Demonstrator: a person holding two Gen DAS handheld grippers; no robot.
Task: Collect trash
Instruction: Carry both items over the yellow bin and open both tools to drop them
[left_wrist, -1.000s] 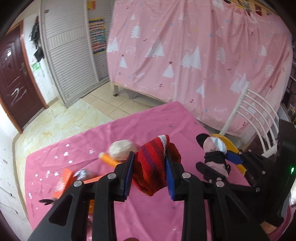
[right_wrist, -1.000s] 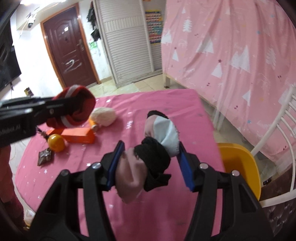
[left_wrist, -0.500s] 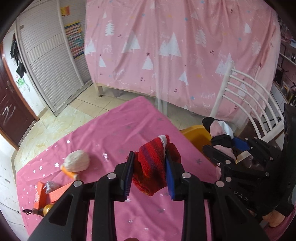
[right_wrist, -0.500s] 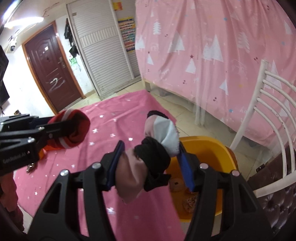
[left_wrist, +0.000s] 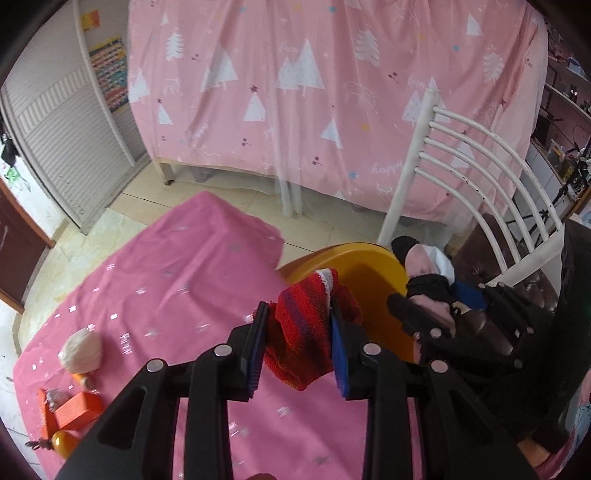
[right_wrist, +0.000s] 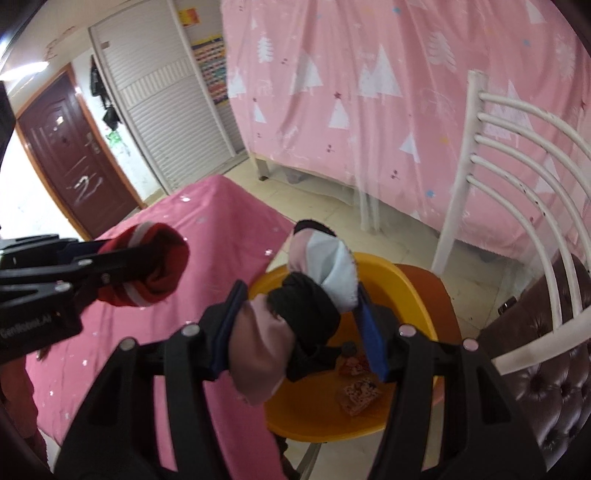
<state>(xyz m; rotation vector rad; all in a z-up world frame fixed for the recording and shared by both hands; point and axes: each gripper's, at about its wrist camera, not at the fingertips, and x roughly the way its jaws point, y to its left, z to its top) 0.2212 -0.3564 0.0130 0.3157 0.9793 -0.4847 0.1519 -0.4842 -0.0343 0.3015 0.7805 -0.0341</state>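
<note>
My left gripper (left_wrist: 297, 349) is shut on a red striped knit sock (left_wrist: 304, 339), held over the table's right edge beside a yellow bin (left_wrist: 373, 277). My right gripper (right_wrist: 299, 328) is shut on a bundle of pink, black and white cloth (right_wrist: 295, 317), hanging above the yellow bin (right_wrist: 402, 291). A few scraps of trash (right_wrist: 358, 397) lie inside the bin. In the right wrist view the left gripper (right_wrist: 122, 269) with its red sock (right_wrist: 155, 269) sits to the left. The right gripper (left_wrist: 443, 299) shows at the right in the left wrist view.
The table wears a pink starred cloth (left_wrist: 166, 288). At its far left lie a pale crumpled ball (left_wrist: 82, 350), orange boxes (left_wrist: 75, 408) and a yellow ball (left_wrist: 62, 441). A white metal chair (right_wrist: 517, 206) stands right of the bin. A pink curtain (left_wrist: 314, 92) hangs behind.
Both grippers swung right, from over the table's middle toward its right edge. The yellow bin came into full view under the right gripper. Both grips are unchanged.
</note>
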